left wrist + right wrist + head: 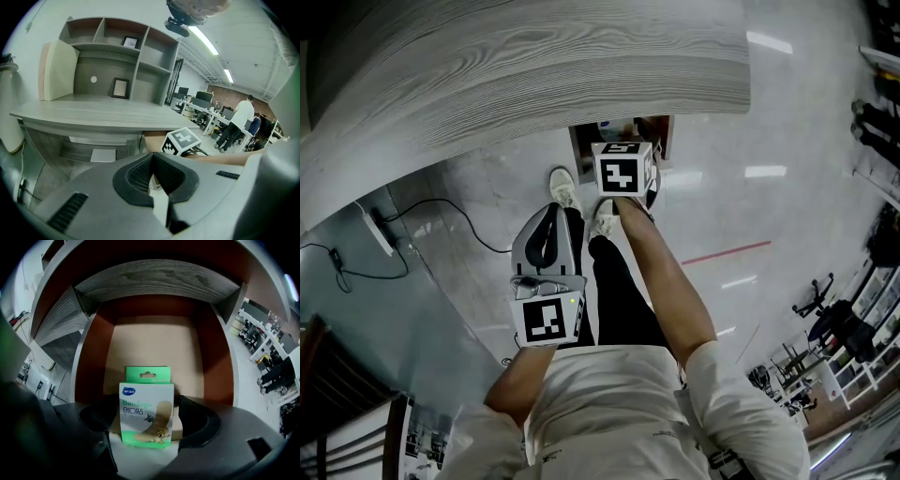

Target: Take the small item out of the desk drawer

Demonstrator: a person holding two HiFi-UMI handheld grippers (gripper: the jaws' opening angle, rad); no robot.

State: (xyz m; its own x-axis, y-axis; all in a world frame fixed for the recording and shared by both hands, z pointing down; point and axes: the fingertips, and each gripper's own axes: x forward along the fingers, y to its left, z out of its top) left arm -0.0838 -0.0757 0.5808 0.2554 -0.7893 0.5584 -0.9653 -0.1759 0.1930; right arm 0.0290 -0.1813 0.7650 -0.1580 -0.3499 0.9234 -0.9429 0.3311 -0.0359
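over the open drawer (154, 343), the right claw (147, 423) holds the bandage box (146, 404).

A grey wood-grain counter (534, 66) was seen above a glossy pale floor (741, 216) marked by a red line (727, 253). A shelved hutch (117, 51) holding a small frame (120, 87) was set on it. Long ceiling lights (206, 40) were lit over distant office desks (201, 110).

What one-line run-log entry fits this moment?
right hand-held gripper: in open drawer, jaws astride box, grip unclear | left hand-held gripper: shut, empty, outside drawer | box not yet out
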